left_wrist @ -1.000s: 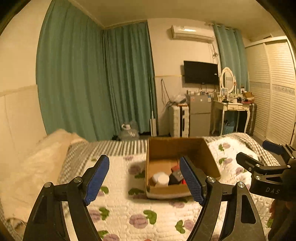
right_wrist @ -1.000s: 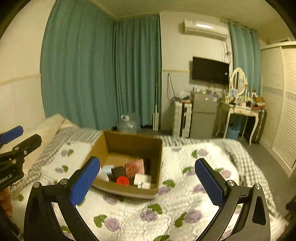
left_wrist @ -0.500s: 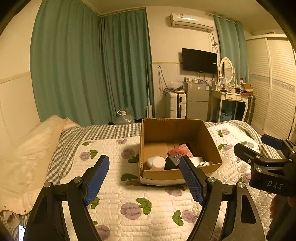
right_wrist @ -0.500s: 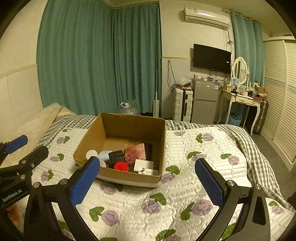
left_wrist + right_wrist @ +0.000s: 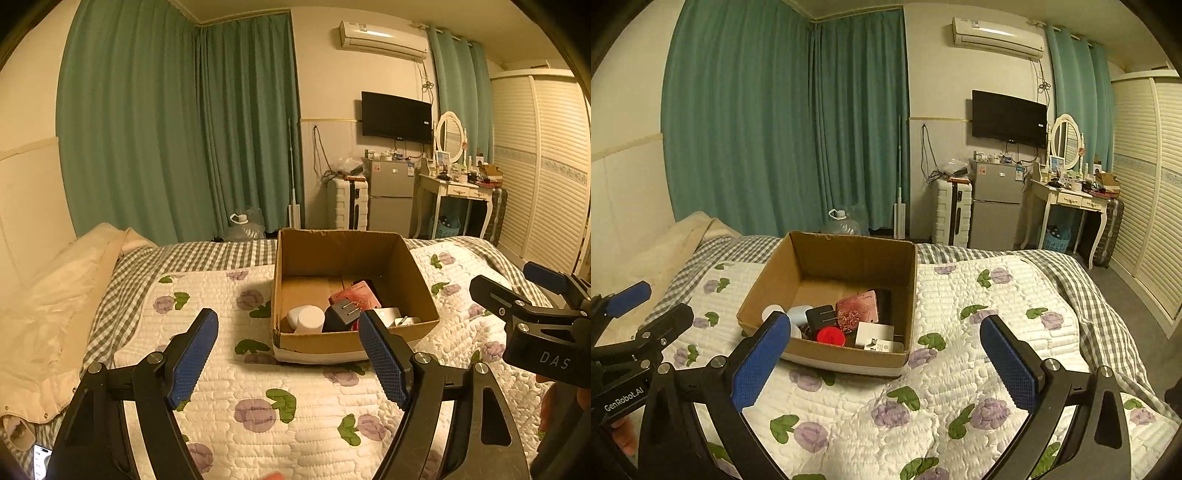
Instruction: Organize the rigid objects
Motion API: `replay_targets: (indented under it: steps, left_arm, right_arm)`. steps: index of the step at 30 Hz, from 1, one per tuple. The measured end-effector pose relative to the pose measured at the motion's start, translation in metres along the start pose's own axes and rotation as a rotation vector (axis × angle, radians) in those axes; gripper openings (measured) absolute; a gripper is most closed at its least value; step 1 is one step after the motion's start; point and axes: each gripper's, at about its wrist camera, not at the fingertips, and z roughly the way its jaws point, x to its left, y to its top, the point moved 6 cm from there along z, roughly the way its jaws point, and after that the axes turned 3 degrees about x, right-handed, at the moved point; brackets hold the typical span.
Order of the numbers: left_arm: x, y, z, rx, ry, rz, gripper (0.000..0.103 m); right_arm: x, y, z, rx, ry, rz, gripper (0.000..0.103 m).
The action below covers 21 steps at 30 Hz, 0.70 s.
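An open cardboard box (image 5: 413, 273) (image 5: 768, 291) sits on the floral quilt. It holds a black plug adapter (image 5: 341, 314) (image 5: 820, 317), white round jars (image 5: 310, 319), a pink patterned case (image 5: 857, 308), a red cap (image 5: 831, 336) and a white card (image 5: 874, 332). My left gripper (image 5: 288, 350) is open and empty, in front of the box and above the quilt. My right gripper (image 5: 886, 354) is open and empty, near the box's front right corner.
The bed's quilt (image 5: 960, 369) spreads around the box; a cream pillow (image 5: 55, 295) lies at the left. A phone (image 5: 40, 456) lies at the bed's lower left edge. A fridge (image 5: 995, 206), suitcase (image 5: 951, 212) and dressing table (image 5: 1067, 199) stand beyond the bed.
Both grippers have risen and tilted down, so the box sits lower and nearer in view and its contents show more fully. Both stay open and empty.
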Motion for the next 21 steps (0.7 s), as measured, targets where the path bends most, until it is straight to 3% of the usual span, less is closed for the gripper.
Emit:
replay_targets:
  steps: [21]
  left_arm:
    - [0.0017,0.0008,0.0002,0.003,-0.004,-0.005,0.081]
  right_arm:
    - [0.0016,-0.0047,0.0029,0.014,-0.009,-0.011,0.103]
